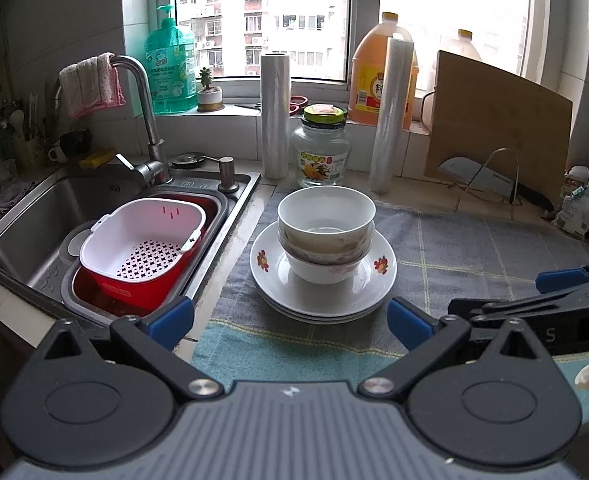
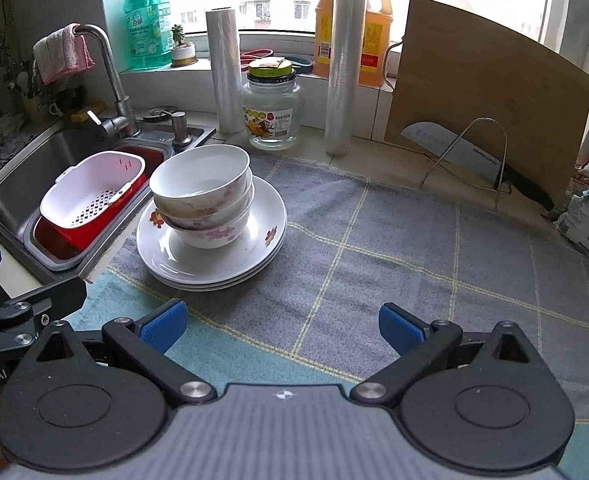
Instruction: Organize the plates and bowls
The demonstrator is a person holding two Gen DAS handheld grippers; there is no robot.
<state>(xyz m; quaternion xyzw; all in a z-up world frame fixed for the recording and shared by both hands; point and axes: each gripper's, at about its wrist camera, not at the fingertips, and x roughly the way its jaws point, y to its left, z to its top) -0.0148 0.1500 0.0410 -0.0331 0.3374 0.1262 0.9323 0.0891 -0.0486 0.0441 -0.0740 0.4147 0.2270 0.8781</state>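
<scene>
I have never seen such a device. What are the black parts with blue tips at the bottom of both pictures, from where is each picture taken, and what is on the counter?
There is no robot here. A person holds two hand grippers, each with a camera looking forward along its fingers. One picture comes from the left gripper, the other from the right gripper. The blue tips are the pads of the jaws. Both pairs of jaws stand wide open and hold nothing.

On the counter lies a grey checked cloth. On it stands a stack of white plates with a stack of bowls on top. Beside it is a sink holding a white strainer basket in a red tub. Behind stand a glass jar, two film rolls, a cutting board and a knife.
</scene>
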